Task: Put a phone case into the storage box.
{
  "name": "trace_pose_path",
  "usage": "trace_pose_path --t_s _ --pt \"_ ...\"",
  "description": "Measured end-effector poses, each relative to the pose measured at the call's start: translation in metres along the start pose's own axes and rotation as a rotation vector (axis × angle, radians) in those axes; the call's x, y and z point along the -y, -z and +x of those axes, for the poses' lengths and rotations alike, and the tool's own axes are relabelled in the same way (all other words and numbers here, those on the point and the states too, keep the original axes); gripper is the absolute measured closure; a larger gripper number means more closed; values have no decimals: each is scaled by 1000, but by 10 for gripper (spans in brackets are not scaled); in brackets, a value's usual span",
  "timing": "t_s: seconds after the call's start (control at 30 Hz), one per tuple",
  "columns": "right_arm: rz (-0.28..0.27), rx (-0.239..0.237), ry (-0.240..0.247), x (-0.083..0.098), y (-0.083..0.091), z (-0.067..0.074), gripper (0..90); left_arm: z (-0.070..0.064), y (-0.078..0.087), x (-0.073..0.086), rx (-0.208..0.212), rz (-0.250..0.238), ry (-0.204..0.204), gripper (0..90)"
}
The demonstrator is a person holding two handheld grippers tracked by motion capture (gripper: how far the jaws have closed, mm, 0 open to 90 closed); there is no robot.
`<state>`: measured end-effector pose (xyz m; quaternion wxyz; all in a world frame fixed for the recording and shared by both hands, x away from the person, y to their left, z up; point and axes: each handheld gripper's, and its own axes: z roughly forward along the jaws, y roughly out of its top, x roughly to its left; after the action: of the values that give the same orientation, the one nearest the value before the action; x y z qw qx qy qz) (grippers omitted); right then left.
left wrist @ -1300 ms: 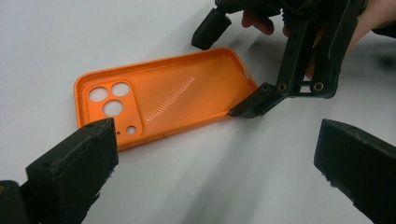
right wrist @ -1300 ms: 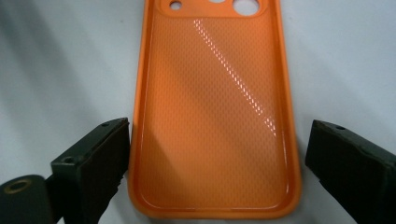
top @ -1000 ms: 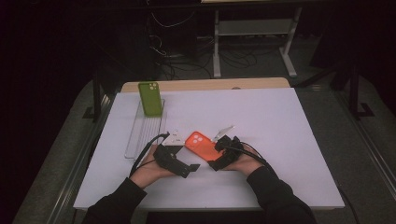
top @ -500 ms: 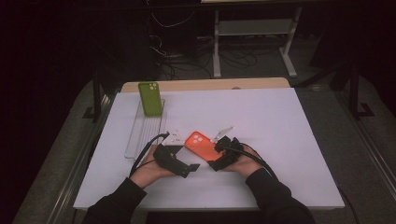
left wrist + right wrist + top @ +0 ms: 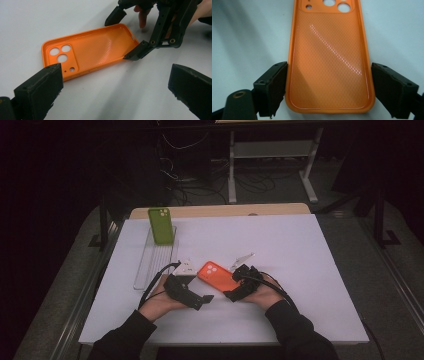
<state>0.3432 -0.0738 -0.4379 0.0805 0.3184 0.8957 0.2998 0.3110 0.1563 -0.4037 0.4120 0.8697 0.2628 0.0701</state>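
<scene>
Orange phone case (image 5: 329, 62) lies inside-up on surface (image 5: 310, 250), long axis toward 12 o'clock from right gripper (image 5: 329, 90); jaws straddle its near end, closing, right pad apart. Left gripper (image 5: 112, 87) open, empty, case at 11 o'clock.

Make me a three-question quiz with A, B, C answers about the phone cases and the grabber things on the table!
1. Where is the green phone case?
A. standing at the far end of the clear tray
B. lying by the right gripper
C. on the floor

2. How many round holes are in the camera corner of the orange case, small dots aside?
A. one
B. three
C. six

3. How does the orange case lie?
A. hollow side up
B. standing on its edge
C. folded in half

Answers:
1. A, the high view shows it upright at the tray's far end.
2. B, the left gripper view shows three round holes.
3. A, the right gripper view shows its dotted inside and raised rim between the jaws of the right gripper.
</scene>
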Motion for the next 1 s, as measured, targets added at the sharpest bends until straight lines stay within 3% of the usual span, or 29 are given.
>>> trace_pose_path --t_s 0.3,0.57,0.83,1.0 --pt "10 2 27 1 3 0 154 1 0 0 0 12 -11 0" --pt "-18 -10 18 0 12 -5 154 1 0 0 3 5 -5 0" --pt "-14 -38 63 0 30 -17 154 6 7 -4 -5 -3 -29 0" --pt "-15 -60 130 3 42 -30 153 12 12 -11 6 -6 -46 0"
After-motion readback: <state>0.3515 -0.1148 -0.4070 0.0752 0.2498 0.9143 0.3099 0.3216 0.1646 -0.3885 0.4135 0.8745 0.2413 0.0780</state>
